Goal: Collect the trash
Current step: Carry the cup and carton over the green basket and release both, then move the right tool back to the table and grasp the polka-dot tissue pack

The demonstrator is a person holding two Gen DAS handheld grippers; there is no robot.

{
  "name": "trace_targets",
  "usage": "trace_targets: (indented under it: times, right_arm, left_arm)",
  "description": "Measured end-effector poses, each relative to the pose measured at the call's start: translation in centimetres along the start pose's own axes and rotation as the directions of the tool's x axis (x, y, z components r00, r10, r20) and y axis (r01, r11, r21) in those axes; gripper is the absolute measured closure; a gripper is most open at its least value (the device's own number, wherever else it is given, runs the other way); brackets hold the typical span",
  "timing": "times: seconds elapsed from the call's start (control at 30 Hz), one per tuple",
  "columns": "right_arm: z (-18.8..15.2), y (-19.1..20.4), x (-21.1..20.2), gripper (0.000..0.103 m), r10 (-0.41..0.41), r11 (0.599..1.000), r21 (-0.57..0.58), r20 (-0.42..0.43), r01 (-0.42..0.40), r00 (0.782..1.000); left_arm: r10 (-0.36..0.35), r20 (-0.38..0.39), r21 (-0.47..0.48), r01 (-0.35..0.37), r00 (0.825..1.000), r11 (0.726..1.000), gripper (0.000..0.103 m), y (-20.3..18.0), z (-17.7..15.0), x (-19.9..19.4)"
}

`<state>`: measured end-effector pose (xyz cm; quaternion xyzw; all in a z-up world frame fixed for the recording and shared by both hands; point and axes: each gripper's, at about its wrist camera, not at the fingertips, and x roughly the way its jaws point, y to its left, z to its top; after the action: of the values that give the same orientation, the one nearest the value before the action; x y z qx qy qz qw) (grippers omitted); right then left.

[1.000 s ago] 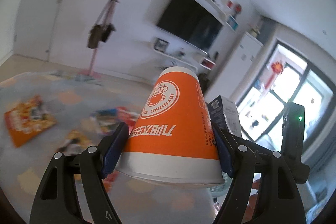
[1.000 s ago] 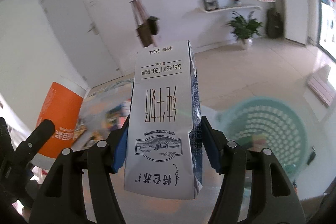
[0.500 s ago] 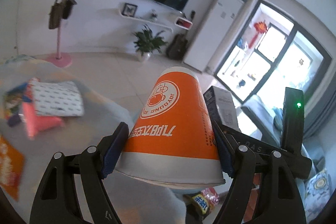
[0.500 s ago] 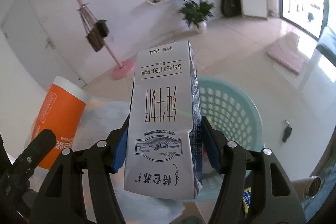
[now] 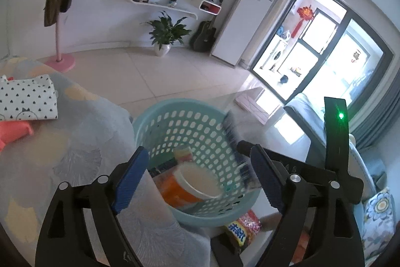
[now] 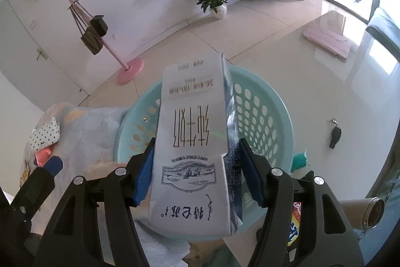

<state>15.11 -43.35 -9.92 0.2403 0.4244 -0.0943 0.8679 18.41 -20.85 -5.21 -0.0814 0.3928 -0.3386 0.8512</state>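
In the left wrist view my left gripper (image 5: 200,179) is open and empty above a teal perforated basket (image 5: 155,116). The orange paper cup (image 5: 185,188) lies inside the basket on other wrappers. A blurred milk carton (image 5: 237,142) shows at the basket's right rim. In the right wrist view my right gripper (image 6: 197,172) has its jaws spread; the white milk carton (image 6: 192,142) sits between them, blurred and slightly tilted, over the basket (image 6: 272,116). The pads no longer press its sides.
A bed with a grey-blue patterned cover (image 5: 62,154) lies left of the basket, with folded clothes (image 5: 27,101) on it. A snack packet (image 5: 242,227) lies below the basket. A glass table (image 6: 325,71) holds a key (image 6: 334,134) and a flask (image 6: 365,212).
Both grippers swung right from the bed to over the basket. The left gripper opened and the cup dropped into the basket. The right gripper's jaws widened and the carton is slipping out.
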Motion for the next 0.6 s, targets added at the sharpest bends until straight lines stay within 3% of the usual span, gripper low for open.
trace_targets:
  times: [0.23,0.6]
  right_arm:
    - [0.1,0.0,-0.5,0.039,0.013,1.0,-0.007,0.01,-0.013,1.0]
    - [0.0,5.5,-2.8,0.039,0.09,0.99,-0.117,0.046,-0.084,0.995]
  left_arm:
    - [0.003,0.017,-0.018,-0.003,1.0,1.0,0.021,0.4,-0.7,-1.2]
    - [0.04,0.098,-0.03,-0.038,0.994,0.999,0.022,1.8,-0.8,-5.6]
